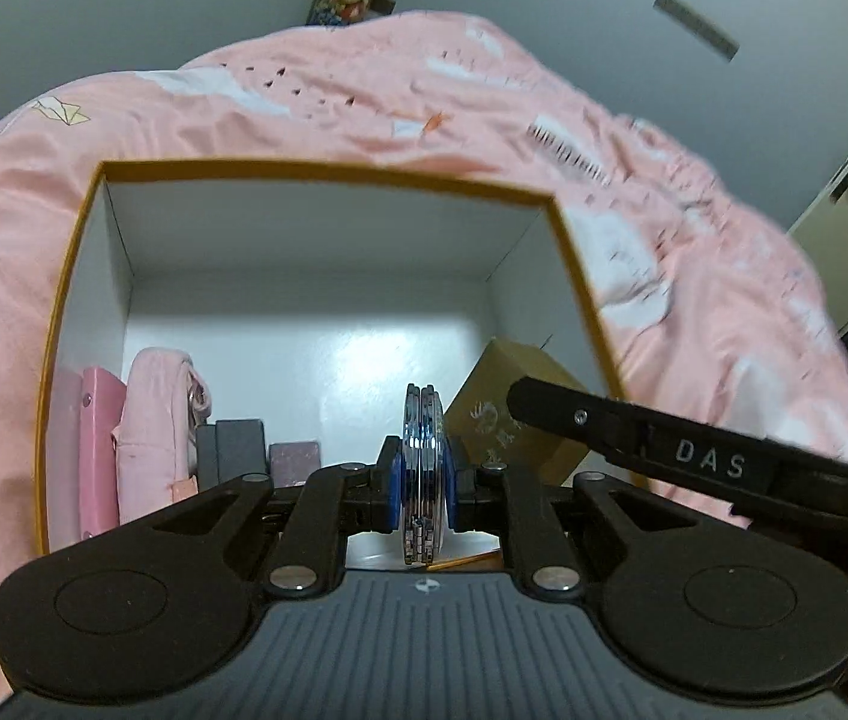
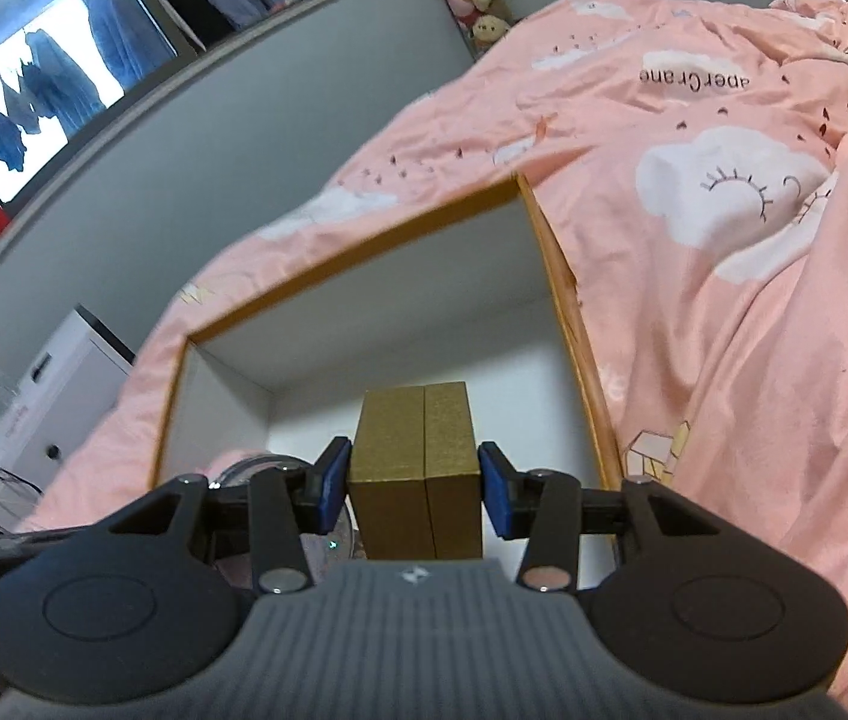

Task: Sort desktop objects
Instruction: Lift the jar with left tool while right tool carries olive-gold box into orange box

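Note:
A big open box with an orange rim [image 1: 327, 169] and white inside lies on a pink quilt; its rim also shows in the right wrist view [image 2: 357, 261]. My left gripper [image 1: 422, 474] is shut on a round silver compact mirror [image 1: 422, 462], held edge-on over the box. My right gripper [image 2: 414, 483] is shut on a small gold box [image 2: 414, 480] and holds it inside the big box at its right side. The gold box [image 1: 508, 420] and the right gripper's arm [image 1: 706, 456] also show in the left wrist view.
Inside the big box at the left are pink items [image 1: 147, 432], dark grey blocks [image 1: 231, 450] and a purplish block [image 1: 294, 462]. The pink quilt [image 2: 724, 240] surrounds the box. A white cabinet [image 2: 45, 396] stands at the far left.

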Motion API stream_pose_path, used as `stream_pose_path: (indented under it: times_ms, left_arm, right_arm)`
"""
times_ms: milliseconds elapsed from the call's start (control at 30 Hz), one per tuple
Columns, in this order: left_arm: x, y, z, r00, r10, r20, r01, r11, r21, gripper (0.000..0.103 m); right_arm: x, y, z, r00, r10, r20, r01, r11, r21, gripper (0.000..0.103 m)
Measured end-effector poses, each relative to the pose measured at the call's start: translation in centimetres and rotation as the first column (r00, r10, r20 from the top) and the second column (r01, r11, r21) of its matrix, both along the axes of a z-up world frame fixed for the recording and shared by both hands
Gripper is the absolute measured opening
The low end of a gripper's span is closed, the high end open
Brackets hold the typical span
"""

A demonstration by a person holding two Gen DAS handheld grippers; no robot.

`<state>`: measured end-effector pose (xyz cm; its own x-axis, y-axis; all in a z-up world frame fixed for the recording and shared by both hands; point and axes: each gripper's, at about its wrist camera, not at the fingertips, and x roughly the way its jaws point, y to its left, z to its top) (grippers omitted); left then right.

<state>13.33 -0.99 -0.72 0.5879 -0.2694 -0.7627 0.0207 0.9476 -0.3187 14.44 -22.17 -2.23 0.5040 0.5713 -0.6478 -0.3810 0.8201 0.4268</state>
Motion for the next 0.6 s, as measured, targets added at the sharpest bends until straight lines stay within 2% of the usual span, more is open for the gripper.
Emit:
stream_pose_path:
  times_ms: [100, 200, 400, 600]
  left_arm:
    - [0.3, -0.9, -1.1, 1.000, -0.003, -0.022, 0.005, 0.997, 0.081, 0.015]
    - [0.4, -1.3, -1.7, 0.999, -0.008, -0.036, 0.012, 0.993, 0.115, 0.015]
    - [0.4, -1.7, -2.5, 0.998, -0.020, -0.058, 0.031, 0.981, 0.192, 0.015]
    - [0.5, -1.9, -3.5, 0.995, -0.027, -0.092, 0.046, 0.977, 0.210, 0.015]
  right_arm:
    - [0.6, 0.7, -1.1, 1.000, 0.014, -0.021, -0.015, 1.000, -0.027, 0.047]
    - [0.6, 1.5, -1.6, 0.999, 0.031, -0.020, -0.032, 0.998, -0.050, 0.047]
    - [1.1, 2.5, -3.4, 0.995, 0.053, -0.079, -0.059, 0.995, -0.076, 0.047]
    - [1.1, 3.0, -4.1, 0.994, 0.062, -0.095, -0.071, 0.993, -0.098, 0.047]
